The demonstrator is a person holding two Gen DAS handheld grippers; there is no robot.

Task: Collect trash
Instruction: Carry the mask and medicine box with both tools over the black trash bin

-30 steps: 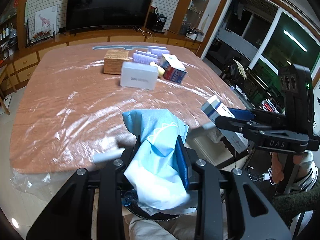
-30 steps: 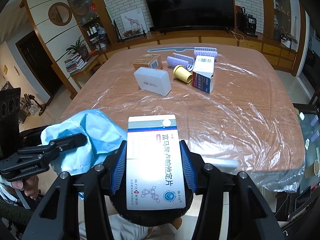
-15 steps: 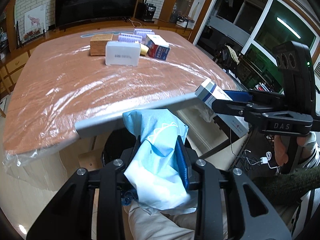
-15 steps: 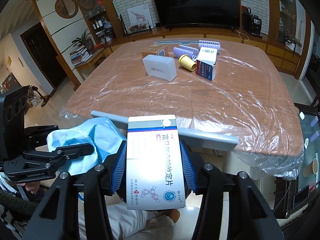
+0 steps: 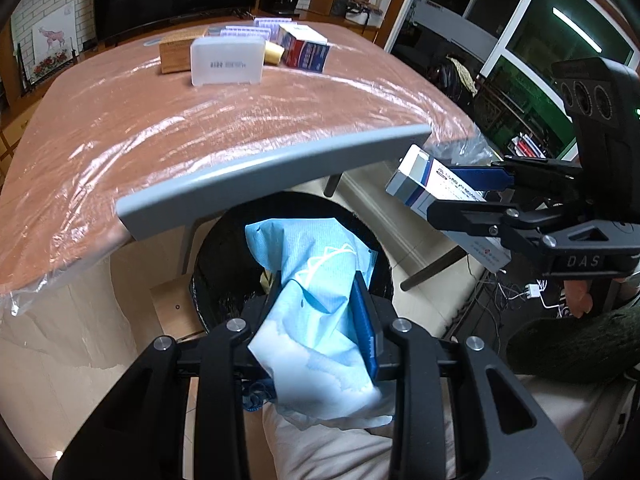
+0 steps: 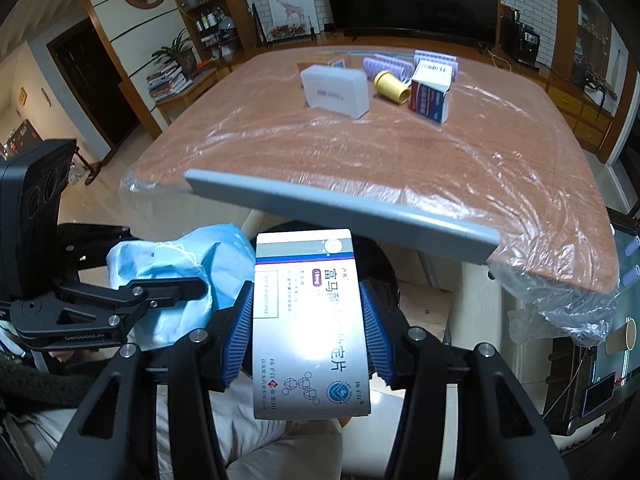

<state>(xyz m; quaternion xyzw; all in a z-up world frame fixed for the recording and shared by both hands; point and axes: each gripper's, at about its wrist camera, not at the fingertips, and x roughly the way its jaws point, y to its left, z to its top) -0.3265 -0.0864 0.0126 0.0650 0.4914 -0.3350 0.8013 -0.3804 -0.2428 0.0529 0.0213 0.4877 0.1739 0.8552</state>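
In the left wrist view we see our left gripper (image 5: 320, 304) clamped on a crumpled blue cloth-like wad (image 5: 316, 276), soft and creased with a thin white cord across it, held directly above the round dark mouth of a black bin (image 5: 224, 264) that sits below the table edge. Only this view shows the bin opening clearly; in the right wrist view it is mostly hidden behind the medicine box (image 6: 308, 320). Only the right wrist view shows the box's broad printed face, glossy white card with a blue and purple band and Chinese lettering. Our right gripper (image 6: 308, 312) is closed on it, ribbed blue pads pressed to its two long sides, so the box's long axis runs forward along the fingers, its banded end pointing toward the table. From the left camera the same box shows only its narrow end and side, held out to the right of the bin.

A flat grey lid or flap (image 5: 276, 172) juts between the bin and the table (image 5: 120, 120). The table is reddish wood under wrinkled shiny plastic film. At its far end stand a frosted white plastic case (image 6: 334, 90), a yellow cup (image 6: 392, 87) lying on its side, a red and blue carton (image 6: 432, 98) and a brown box (image 5: 178, 54)
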